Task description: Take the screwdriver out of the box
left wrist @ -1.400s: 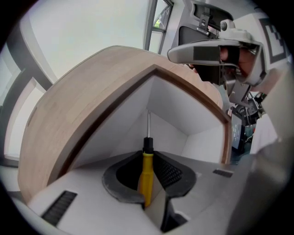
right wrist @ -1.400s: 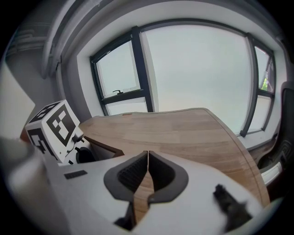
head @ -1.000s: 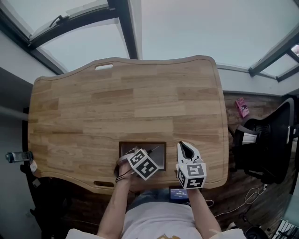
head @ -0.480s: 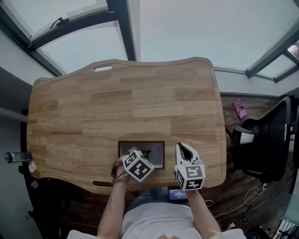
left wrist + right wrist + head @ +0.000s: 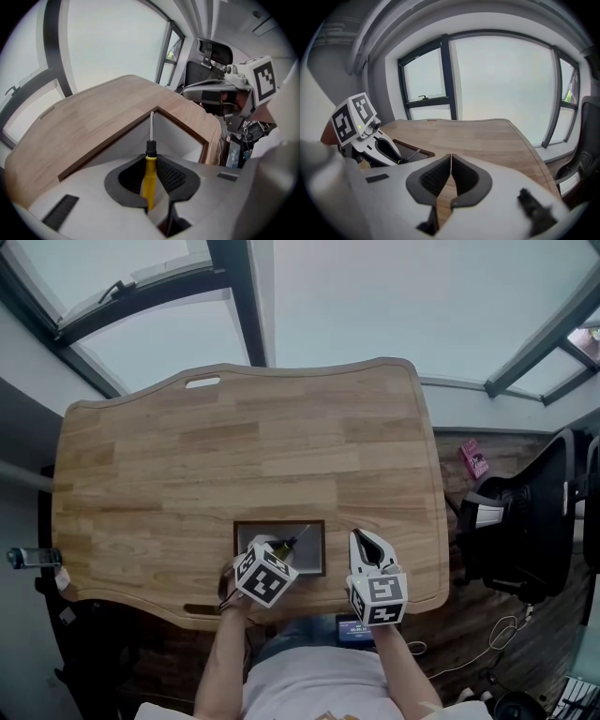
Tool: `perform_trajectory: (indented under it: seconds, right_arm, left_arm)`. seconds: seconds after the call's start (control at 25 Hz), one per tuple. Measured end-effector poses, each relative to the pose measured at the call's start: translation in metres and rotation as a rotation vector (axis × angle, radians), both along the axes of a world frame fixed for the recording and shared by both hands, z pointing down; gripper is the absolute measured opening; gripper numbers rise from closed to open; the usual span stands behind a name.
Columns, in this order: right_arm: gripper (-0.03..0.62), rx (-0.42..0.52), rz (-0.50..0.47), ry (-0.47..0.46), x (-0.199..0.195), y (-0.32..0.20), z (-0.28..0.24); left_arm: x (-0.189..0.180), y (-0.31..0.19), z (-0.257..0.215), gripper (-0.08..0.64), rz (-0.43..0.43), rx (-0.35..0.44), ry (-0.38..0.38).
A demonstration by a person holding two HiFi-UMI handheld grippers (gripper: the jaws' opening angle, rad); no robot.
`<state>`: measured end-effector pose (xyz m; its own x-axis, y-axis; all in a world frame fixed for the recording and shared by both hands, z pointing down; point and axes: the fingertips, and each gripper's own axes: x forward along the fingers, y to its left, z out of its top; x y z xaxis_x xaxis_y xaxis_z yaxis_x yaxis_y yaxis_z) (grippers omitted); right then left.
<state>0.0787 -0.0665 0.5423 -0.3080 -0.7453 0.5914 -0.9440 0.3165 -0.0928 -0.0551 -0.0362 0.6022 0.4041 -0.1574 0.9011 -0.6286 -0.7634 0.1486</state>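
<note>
A small screwdriver (image 5: 149, 178) with a yellow handle and a thin steel shaft is clamped between the pads of my left gripper (image 5: 151, 161), tip pointing away from me. It hangs over the open, dark-rimmed box (image 5: 309, 532) near the table's front edge; the box's pale inside (image 5: 173, 136) shows below the tip. In the head view the left gripper (image 5: 274, 555) tilts steeply down over the box, the screwdriver (image 5: 286, 544) sticking out of it. My right gripper (image 5: 364, 540) hovers just right of the box, shut and holding nothing (image 5: 451, 161).
The wooden table (image 5: 244, 446) has a cut-out slot (image 5: 202, 382) at its far left. A black office chair (image 5: 530, 521) stands to the right, a pink item (image 5: 472, 459) lies on the floor, and a bottle (image 5: 26, 557) sits off the table's left edge. Large windows lie beyond.
My left gripper has risen with the screwdriver and drifted left and toward me in the head view, tilting further. The right gripper has lifted slightly.
</note>
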Motion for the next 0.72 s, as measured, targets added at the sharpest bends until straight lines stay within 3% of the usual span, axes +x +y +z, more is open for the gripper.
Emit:
perform_trajectory:
  seconds: [0.24, 0.52, 0.72]
  right_arm:
    - [0.032, 0.018, 0.007, 0.009, 0.006, 0.007, -0.006]
    - [0.032, 0.053, 0.003, 0.018, 0.002, 0.015, -0.017]
    - [0.032, 0.084, 0.002, 0.004, -0.001, 0.024, -0.029]
  left_arm:
    - [0.001, -0.001, -0.012, 0.081, -0.051, 0.031, 0.071]
    - [0.000, -0.005, -0.037, 0.081, -0.109, 0.150, 0.134]
    - [0.002, -0.002, -0.060, 0.081, -0.129, 0.211, 0.241]
